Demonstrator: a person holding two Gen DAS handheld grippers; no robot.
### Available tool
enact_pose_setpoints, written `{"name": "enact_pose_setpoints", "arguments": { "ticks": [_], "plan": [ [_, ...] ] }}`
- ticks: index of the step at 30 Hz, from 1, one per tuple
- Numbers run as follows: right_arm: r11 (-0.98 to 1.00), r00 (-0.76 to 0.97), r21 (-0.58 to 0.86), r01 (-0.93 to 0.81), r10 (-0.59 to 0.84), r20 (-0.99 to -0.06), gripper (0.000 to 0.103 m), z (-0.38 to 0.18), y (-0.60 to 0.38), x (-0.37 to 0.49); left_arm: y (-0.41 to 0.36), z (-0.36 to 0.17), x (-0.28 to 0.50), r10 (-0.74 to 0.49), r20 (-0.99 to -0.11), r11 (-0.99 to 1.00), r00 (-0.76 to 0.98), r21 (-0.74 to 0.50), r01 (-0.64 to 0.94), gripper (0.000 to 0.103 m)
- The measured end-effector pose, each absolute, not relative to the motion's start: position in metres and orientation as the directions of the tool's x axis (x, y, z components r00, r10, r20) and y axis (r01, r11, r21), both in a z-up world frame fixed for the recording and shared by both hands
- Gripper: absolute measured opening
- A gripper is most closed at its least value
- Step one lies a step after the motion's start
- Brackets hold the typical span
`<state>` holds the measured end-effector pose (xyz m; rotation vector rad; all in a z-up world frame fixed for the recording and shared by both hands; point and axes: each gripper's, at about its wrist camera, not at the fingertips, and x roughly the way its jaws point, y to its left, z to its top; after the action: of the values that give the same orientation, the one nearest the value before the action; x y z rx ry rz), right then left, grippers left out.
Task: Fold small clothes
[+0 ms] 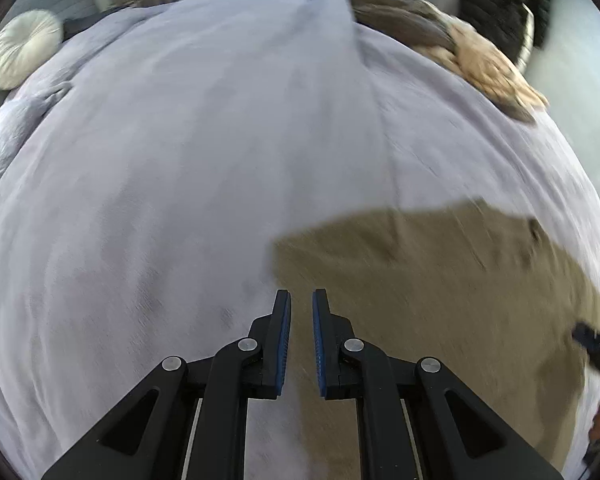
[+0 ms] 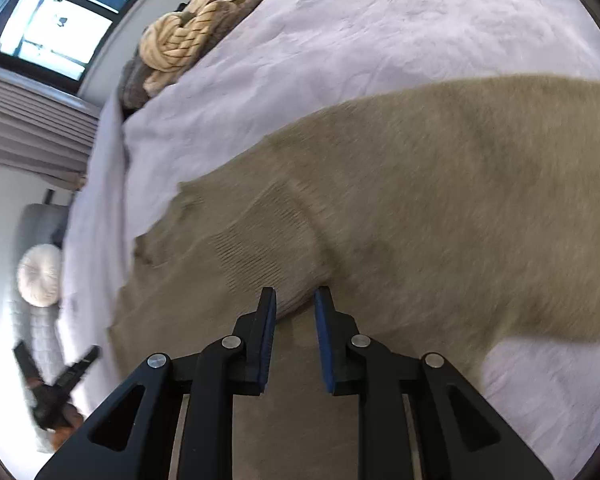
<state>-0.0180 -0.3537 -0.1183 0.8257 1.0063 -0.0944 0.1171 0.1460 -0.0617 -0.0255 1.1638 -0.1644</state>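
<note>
sweater (image 2: 420, 208) tan, flat on the bed (image 1: 180, 160). left tongs (image 1: 301, 304) closed, empty. right tongs (image 2: 295, 302) part-open at ribbed cuff (image 2: 260, 248), not pinching; pinch cuff fully before lifting.

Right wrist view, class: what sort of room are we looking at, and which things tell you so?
Most likely a bedroom. A wide bed under a pale lilac cover fills the view, knotted cushions lie along its edge, and a window with a curtain beside it stands behind.
</note>
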Motion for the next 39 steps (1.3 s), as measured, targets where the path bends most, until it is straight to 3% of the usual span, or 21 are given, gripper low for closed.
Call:
{"name": "enact_pose_setpoints", "arguments": {
  "ticks": [2, 3, 4, 6, 7, 9, 11, 14, 17, 20, 21, 23, 25, 26, 39],
  "plan": [
    [0.66, 0.561, 0.597, 0.456, 0.307, -0.769, 0.044, -0.125, -0.353, -0.013, 0.136, -0.073, 0.109, -0.148, -0.924, 0.985, 0.353, -0.108, 0.131, 0.013],
    [0.645, 0.565, 0.603, 0.469, 0.306, -0.766, 0.044, -0.129, -0.352, -0.009, 0.132, -0.081, 0.105, -0.137, -0.931, 0.987, 0.339, -0.099, 0.129, 0.013],
    [0.635, 0.57, 0.608, 0.477, 0.303, -0.764, 0.043, -0.132, -0.352, -0.008, 0.13, -0.09, 0.103, -0.119, -0.939, 0.989, 0.323, -0.084, 0.119, 0.013],
    [0.651, 0.551, 0.566, 0.505, 0.262, -0.792, 0.014, -0.138, -0.351, -0.008, 0.132, -0.102, 0.097, -0.101, -0.947, 0.992, 0.305, -0.074, 0.098, 0.013],
    [0.656, 0.539, 0.547, 0.52, 0.245, -0.806, 0.007, -0.14, -0.351, -0.009, 0.135, -0.107, 0.093, -0.1, -0.944, 0.993, 0.316, -0.072, 0.097, 0.013],
    [0.652, 0.538, 0.546, 0.526, 0.241, -0.807, 0.006, -0.141, -0.352, -0.016, 0.139, -0.109, 0.089, -0.067, -0.94, 0.994, 0.336, -0.034, 0.102, 0.016],
    [0.671, 0.521, 0.516, 0.533, 0.22, -0.824, 0.005, -0.139, -0.352, -0.02, 0.147, -0.109, 0.091, -0.037, -0.94, 0.996, 0.338, -0.007, 0.089, 0.033],
    [0.673, 0.518, 0.518, 0.529, 0.228, -0.825, 0.005, -0.136, -0.354, -0.031, 0.159, -0.103, 0.093, -0.063, -0.944, 0.997, 0.324, -0.048, 0.055, 0.033],
    [0.667, 0.512, 0.532, 0.521, 0.255, -0.82, 0.006, -0.133, -0.352, -0.041, 0.163, -0.091, 0.091, -0.011, -0.941, 0.999, 0.338, 0.001, 0.035, 0.033],
    [0.664, 0.503, 0.549, 0.507, 0.289, -0.814, 0.007, -0.133, -0.344, -0.05, 0.163, -0.082, 0.08, -0.056, -0.94, 0.998, 0.336, -0.046, 0.037, 0.033],
    [0.663, 0.498, 0.556, 0.502, 0.304, -0.812, 0.008, -0.134, -0.34, -0.053, 0.162, -0.08, 0.078, -0.07, -0.941, 0.997, 0.331, -0.06, 0.04, 0.033],
    [0.665, 0.491, 0.563, 0.491, 0.323, -0.809, 0.029, -0.134, -0.332, -0.058, 0.158, -0.079, 0.075, -0.088, -0.945, 0.996, 0.316, -0.075, 0.053, 0.034],
    [0.673, 0.493, 0.571, 0.469, 0.337, -0.802, 0.047, -0.132, -0.323, -0.064, 0.155, -0.076, 0.073, -0.077, -0.947, 0.997, 0.313, -0.064, 0.054, 0.075],
    [0.682, 0.492, 0.568, 0.462, 0.336, -0.803, 0.048, -0.13, -0.319, -0.066, 0.154, -0.075, 0.07, -0.068, -0.942, 0.997, 0.33, -0.056, 0.046, 0.098],
    [0.671, 0.5, 0.584, 0.457, 0.349, -0.793, 0.061, -0.12, -0.311, -0.096, 0.12, -0.071, 0.038, -0.1, -0.958, 0.994, 0.27, -0.083, 0.071, 0.099]
  ]
}}
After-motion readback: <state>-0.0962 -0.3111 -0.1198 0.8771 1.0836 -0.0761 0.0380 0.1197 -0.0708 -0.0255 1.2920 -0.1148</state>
